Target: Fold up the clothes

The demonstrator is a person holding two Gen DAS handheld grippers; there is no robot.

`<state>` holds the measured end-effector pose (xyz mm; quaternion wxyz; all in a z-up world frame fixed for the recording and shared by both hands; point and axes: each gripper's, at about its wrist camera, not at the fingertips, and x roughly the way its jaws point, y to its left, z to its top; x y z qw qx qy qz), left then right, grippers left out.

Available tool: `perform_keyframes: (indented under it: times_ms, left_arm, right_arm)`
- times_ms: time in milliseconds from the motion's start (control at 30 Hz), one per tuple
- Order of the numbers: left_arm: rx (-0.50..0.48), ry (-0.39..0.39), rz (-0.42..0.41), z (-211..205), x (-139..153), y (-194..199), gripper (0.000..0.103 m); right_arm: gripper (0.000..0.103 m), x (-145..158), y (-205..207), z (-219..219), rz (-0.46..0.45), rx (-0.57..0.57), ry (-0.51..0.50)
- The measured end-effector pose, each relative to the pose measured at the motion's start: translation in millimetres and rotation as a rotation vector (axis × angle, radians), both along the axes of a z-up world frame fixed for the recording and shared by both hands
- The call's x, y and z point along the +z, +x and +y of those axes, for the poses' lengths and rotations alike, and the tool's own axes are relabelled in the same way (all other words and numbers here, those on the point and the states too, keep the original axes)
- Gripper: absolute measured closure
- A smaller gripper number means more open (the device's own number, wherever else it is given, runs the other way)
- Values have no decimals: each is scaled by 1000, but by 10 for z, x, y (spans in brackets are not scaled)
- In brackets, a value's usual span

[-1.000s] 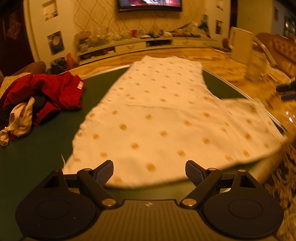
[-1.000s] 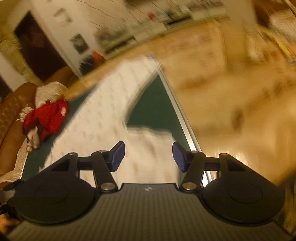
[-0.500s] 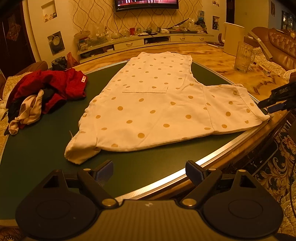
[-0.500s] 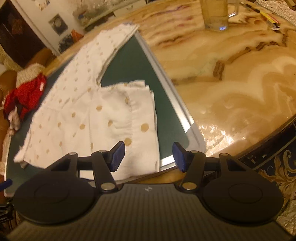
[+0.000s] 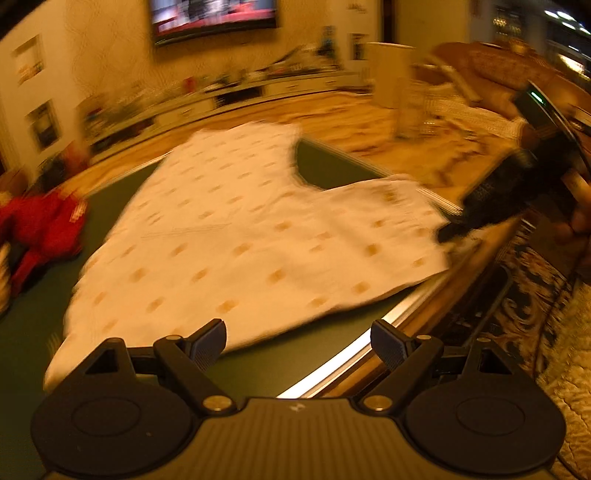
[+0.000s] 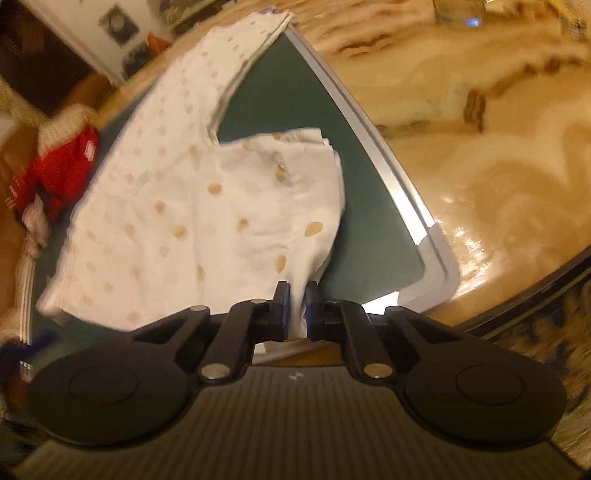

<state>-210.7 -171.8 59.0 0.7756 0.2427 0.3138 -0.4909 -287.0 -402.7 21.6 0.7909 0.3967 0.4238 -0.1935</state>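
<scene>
Two grippers worked one shirt [image 5: 229, 236], white with tan dots, spread flat on the green mat [image 5: 332, 170]. The right gripper [image 6: 296, 295] had just closed its jaws and pinched the hem corner nearest the mat's silver rim, probably to carry that edge over for a fold. The left gripper [image 5: 297, 341] hung spread wide with nothing between its jaws, just short of the shirt's near edge, likely heading for the other corner. Left of the shirt lay a red heap [image 5: 44, 221]. Beyond the mat ran a marbled table [image 6: 498, 129], then a shelf and a screen [image 5: 214, 16].
</scene>
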Motion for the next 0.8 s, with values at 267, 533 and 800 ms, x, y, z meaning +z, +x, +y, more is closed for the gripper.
perform_keyframes:
  times_ms: [267,533,800]
  left_arm:
    - [-207,22,-42,-875,-222,-210,10]
    - [-154,23,58,-1207,-455,74,79]
    - [-68,-37,139,-1136,-377,336,87]
  right_arm:
    - [92,235,58,-237,-128,-85,164]
    - [89,235,49,-346,-160,-115,213]
    - [40,-46,-311,-434,-236,-285,292]
